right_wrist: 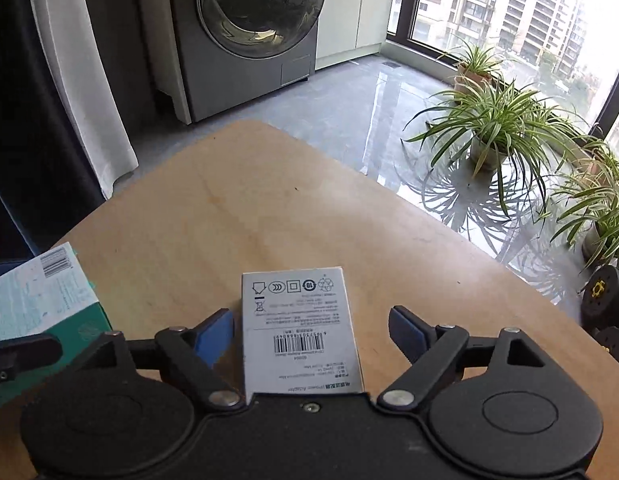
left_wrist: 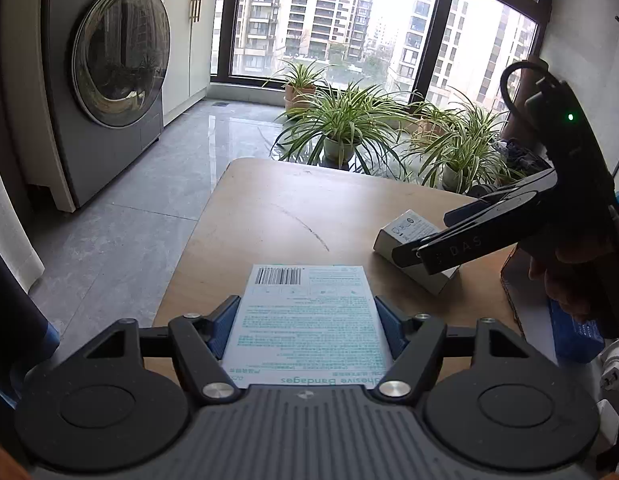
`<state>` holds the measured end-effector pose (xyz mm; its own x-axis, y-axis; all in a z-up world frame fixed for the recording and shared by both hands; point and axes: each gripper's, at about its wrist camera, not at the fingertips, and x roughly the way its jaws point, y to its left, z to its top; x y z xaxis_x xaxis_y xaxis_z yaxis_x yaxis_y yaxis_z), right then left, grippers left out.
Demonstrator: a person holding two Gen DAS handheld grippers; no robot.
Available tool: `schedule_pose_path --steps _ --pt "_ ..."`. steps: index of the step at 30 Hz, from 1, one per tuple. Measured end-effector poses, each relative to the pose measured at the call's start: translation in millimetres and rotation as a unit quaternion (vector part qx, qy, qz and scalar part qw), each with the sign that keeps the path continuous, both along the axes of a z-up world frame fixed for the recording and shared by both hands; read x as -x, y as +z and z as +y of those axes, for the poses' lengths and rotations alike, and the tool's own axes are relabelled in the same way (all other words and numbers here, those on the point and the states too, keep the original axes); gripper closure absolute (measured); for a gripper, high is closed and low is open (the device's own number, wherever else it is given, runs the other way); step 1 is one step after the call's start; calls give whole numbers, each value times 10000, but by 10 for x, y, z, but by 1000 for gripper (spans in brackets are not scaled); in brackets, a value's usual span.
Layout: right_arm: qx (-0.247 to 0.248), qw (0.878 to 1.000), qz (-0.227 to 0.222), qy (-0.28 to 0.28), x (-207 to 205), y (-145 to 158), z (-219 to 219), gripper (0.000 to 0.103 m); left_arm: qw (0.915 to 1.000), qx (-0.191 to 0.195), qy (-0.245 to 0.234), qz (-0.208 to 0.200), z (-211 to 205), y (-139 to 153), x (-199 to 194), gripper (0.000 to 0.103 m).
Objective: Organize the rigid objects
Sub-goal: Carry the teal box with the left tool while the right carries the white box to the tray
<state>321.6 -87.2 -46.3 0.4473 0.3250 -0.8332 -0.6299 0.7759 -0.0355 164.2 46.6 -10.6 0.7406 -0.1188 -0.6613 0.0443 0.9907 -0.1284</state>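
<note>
A white and teal adhesive bandages box (left_wrist: 307, 320) lies flat on the wooden table (left_wrist: 293, 208). My left gripper (left_wrist: 307, 326) is shut on it, both blue pads pressed on its sides. It also shows at the left in the right wrist view (right_wrist: 37, 300). A small white power adapter box (right_wrist: 299, 328) lies between the fingers of my right gripper (right_wrist: 311, 334), which is open: the left pad is near the box and the right pad stands clear. In the left wrist view the right gripper (left_wrist: 429, 252) hovers over the adapter box (left_wrist: 413, 236).
A washing machine (left_wrist: 109, 80) stands on the tiled floor beyond the table. Potted spider plants (left_wrist: 341, 128) line the window. Dumbbell weights (right_wrist: 605, 300) lie on the floor at the right. A blue box (left_wrist: 573, 332) sits at the table's right edge.
</note>
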Motion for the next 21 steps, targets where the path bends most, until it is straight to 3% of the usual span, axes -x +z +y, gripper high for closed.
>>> schedule_pose_path --steps 2,3,4,10,16,21 --pt "-132 9996 170 -200 -12 -61 -31 11 10000 4 12 -5 3 8 -3 31" --pt "-341 9986 222 -325 -1 -40 -71 29 10000 -9 38 -18 1 13 2 31" --pt "-472 9976 182 -474 32 8 -112 33 10000 -6 53 -35 -8 25 34 31" --pt "-818 9910 -301 -1015 483 424 -339 33 9998 16 134 -168 -102 141 139 31" --pt "-1117 9800 -798 -1439 1363 956 -713 33 9995 36 105 -303 -314 361 379 31" --pt "-1384 9658 -1067 -1917 2035 1205 -1102 33 9992 46 -55 -405 -550 526 667 31"
